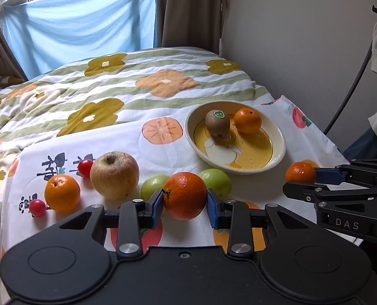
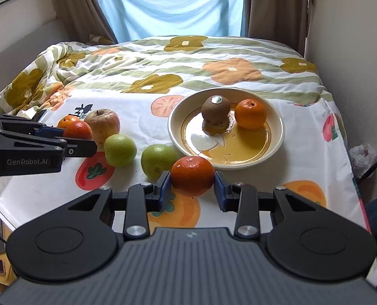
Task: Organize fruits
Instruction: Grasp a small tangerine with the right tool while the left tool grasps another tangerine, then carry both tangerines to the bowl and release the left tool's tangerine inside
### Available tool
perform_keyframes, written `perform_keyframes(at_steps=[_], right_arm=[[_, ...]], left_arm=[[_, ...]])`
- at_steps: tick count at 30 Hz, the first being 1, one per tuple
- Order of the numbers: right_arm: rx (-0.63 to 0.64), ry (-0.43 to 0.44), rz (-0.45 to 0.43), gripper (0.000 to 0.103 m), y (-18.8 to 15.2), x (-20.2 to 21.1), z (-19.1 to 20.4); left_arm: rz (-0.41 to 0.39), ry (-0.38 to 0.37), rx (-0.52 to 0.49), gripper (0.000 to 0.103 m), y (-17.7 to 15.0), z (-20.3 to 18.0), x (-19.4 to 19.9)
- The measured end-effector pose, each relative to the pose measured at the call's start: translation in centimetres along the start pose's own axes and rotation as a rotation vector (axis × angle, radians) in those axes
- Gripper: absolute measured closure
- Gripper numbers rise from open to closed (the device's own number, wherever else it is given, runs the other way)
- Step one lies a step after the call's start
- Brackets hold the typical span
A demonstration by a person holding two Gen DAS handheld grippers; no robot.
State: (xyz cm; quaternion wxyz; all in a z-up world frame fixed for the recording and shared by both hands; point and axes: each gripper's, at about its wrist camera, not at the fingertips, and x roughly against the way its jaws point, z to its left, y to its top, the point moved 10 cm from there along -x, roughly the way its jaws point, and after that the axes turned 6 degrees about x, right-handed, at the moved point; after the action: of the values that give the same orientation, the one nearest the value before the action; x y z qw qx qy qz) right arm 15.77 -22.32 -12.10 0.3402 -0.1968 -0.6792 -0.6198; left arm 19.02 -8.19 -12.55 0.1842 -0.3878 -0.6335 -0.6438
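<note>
- While both grippers sit low over the fruit-print cloth [image 2: 137,117], each has an orange between its blue pads; left gripper [image 1: 184,200] clenched on a dark orange [image 1: 184,195], pads touching both sides
- right gripper [image 2: 192,181] brackets a second orange [image 2: 192,175]; left pad touching, right pad just at the skin; whether it truly grips, cannot tell; that orange sits just in front of the plate rim
- plate [image 2: 174,127], cream with yellow centre, holds a kiwi [image 2: 215,109] with a sticker on top and a small orange [image 2: 250,113]; the two side by side toward the far rim
- on the cloth left of the plate: two green fruits [image 2: 119,150] near each other; pale apple [image 1: 114,175] behind them; another orange [image 1: 62,193] left of the apple
- two cherry tomatoes [image 1: 85,167]; one beside the apple, one [image 1: 37,208] touching the left orange
- flowered quilt [image 1: 107,86] behind; blue sheet [image 1: 79,30] across the window
</note>
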Motion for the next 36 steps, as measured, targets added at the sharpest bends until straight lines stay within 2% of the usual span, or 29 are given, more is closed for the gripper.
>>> perform_keyframes(at_steps=[7, 15, 24, 35, 36], right_arm=[[0.059, 0.03, -0.005, 0.052, 2.0, -0.6, -4.0], [0.122, 0.079, 0.002, 0.052, 4.0, -3.4, -8.3], [0.135, 0.109, 0.04, 0.052, 4.4, -7.1, -12.2], [0.141, 0.132, 0.082, 0.052, 4.0, -10.0, -13.7], [0.141, 0.134, 0.083, 0.052, 4.0, -10.1, -13.7]], left_arm=[[-0.027, 0.042, 0.031, 0.064, 3.0, -2.8, -1.5], [-0.012, 0.072, 0.028, 0.064, 5.0, -6.5, -5.7], [0.066, 0.068, 0.008, 0.064, 4.5, -10.0, -11.4], [0.15, 0.09, -0.091, 0.063, 2.8, -12.4, -15.8], [0.15, 0.088, -0.095, 0.058, 2.8, -12.5, -15.8]])
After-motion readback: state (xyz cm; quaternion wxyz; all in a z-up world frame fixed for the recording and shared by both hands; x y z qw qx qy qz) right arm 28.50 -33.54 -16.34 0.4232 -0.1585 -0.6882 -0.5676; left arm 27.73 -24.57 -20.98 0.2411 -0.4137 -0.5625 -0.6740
